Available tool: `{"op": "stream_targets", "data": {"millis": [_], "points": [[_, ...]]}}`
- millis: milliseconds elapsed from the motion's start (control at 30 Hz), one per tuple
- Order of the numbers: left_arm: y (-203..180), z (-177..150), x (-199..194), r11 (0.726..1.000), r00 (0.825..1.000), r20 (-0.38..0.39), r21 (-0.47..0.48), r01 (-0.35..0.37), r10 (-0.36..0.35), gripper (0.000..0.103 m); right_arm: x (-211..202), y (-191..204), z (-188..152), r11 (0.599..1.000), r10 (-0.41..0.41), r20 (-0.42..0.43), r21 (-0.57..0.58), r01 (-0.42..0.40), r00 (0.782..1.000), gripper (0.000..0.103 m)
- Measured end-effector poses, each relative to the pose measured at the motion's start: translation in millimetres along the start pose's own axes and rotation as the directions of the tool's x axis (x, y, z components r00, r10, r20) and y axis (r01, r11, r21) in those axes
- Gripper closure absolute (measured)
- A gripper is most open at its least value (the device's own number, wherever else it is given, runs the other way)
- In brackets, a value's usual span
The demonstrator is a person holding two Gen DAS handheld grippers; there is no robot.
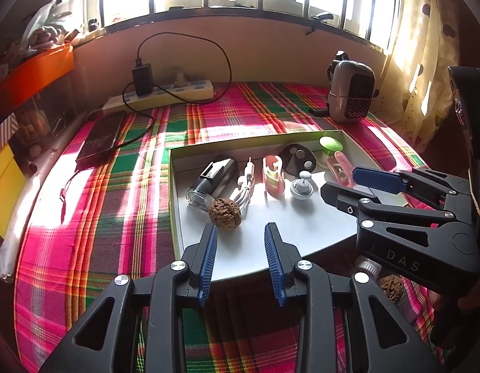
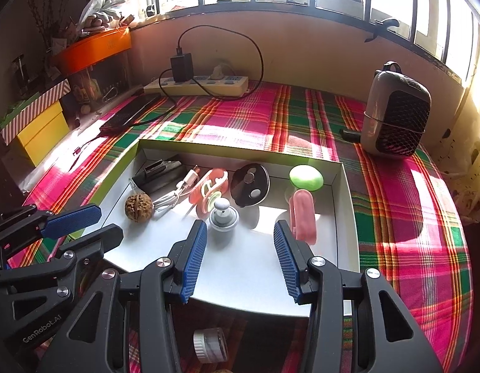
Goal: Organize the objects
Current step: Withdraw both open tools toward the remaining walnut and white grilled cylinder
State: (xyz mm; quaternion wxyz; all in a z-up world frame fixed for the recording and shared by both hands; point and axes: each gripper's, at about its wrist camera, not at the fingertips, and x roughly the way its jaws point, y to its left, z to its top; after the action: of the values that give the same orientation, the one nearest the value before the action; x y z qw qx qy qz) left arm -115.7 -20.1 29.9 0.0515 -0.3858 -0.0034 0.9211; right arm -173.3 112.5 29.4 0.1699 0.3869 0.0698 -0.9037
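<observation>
Pink-green plaid cloth (image 2: 395,186); brown walnut (image 2: 138,206), green-rimmed white tray (image 2: 240,147); blue-padded black left gripper (image 1: 241,259)

At the bench's far edge we see a power strip (image 1: 165,94) with a black charger (image 1: 142,78) plugged in, a phone (image 1: 100,139) near the left edge, and a small heater (image 1: 351,92) by the far right corner.

A brown wrinkled walnut (image 1: 225,211) is seen lying inside the shallow white tray (image 1: 302,236), beside a coiled white cable (image 1: 245,186).
</observation>
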Motion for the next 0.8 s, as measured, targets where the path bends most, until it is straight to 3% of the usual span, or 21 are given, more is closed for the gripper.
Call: {"op": "stream_targets", "data": {"millis": [533, 800], "points": [[1, -27, -28, 0.998, 0.999, 0.018, -0.038, 0.046, -0.045, 0.073, -41, -5, -35, 0.998, -0.004, 0.031, 0.055, 0.002, 1.000, 0.057], [-3, -44, -33, 0.995, 0.996, 0.005, -0.043, 0.087, -0.086, 0.073, -56, -5, -66, 0.997, -0.015, 0.000, 0.082, 0.015, 1.000, 0.057]]}}
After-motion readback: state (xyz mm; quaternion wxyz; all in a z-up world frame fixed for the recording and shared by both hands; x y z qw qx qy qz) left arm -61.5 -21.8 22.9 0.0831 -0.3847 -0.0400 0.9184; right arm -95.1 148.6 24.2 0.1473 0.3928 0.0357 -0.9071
